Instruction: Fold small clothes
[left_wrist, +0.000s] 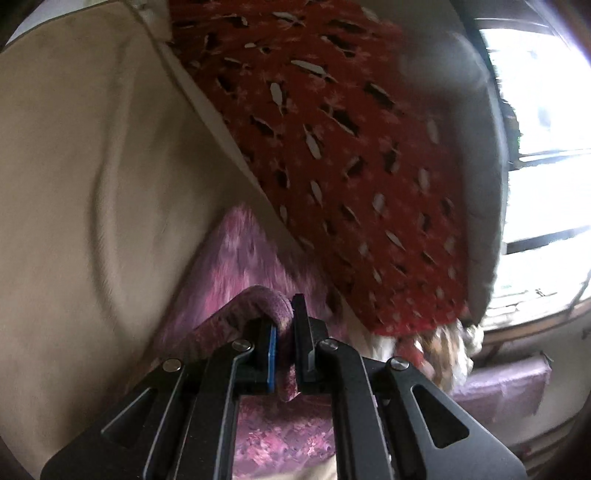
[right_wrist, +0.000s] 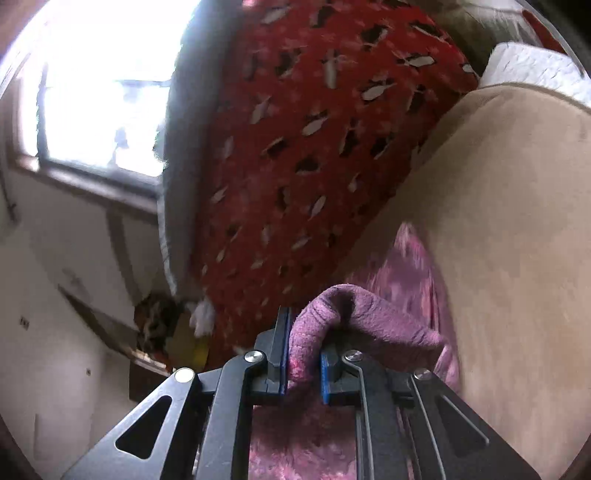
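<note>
A small purple-pink fleecy garment (left_wrist: 236, 266) hangs in front of a beige cushion. My left gripper (left_wrist: 284, 332) is shut on a rolled edge of the garment, which bulges up between the pads. In the right wrist view my right gripper (right_wrist: 304, 347) is shut on another edge of the same purple garment (right_wrist: 354, 310), which folds over the right finger. More of the cloth hangs below both grippers. Both views are motion-blurred.
A beige cushion or sofa back (left_wrist: 92, 166) fills one side of each view and also shows in the right wrist view (right_wrist: 498, 221). A red cloth with black and white marks (left_wrist: 332, 147) drapes beside it. A bright window (right_wrist: 103, 85) and wall lie beyond.
</note>
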